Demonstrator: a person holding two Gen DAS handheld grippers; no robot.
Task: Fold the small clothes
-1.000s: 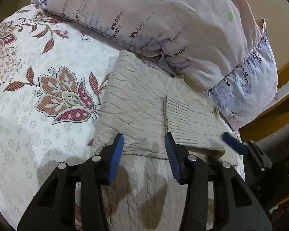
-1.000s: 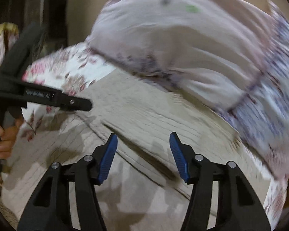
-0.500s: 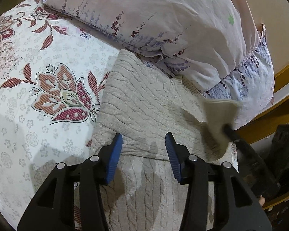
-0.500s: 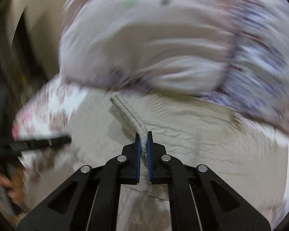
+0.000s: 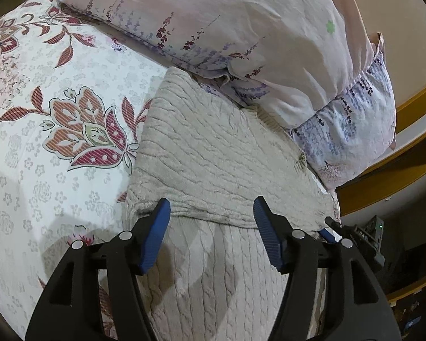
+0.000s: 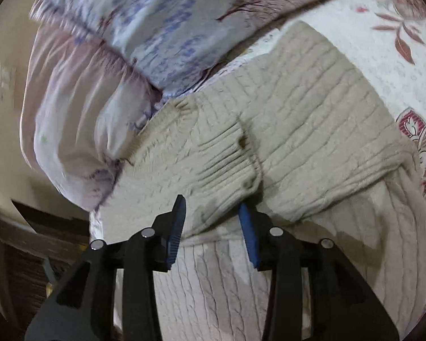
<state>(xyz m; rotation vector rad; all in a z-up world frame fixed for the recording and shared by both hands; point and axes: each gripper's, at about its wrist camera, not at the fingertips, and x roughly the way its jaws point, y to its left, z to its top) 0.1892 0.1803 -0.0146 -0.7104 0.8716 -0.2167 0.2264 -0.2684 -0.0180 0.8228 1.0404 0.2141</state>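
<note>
A beige cable-knit sweater [image 5: 213,153] lies on the flowered bedsheet [image 5: 42,113], its upper part folded down over the lower part. My left gripper [image 5: 211,227] is open and empty, just above the fold's edge. My right gripper [image 6: 211,227] is open over the sweater [image 6: 312,130]; a ribbed cuff [image 6: 227,153] lies flat on the folded part just ahead of its fingers. The right gripper's tip also shows in the left wrist view [image 5: 331,227], at the sweater's right edge.
A large pale floral pillow [image 5: 241,22] presses against the sweater's far edge; it also shows in the right wrist view [image 6: 113,42]. A wooden bed frame [image 5: 397,176] and dark floor lie to the right of the mattress.
My right gripper shut on the ribbed cuff, carried it across the sweater, then let go and opened. The left gripper stayed open and barely moved.
</note>
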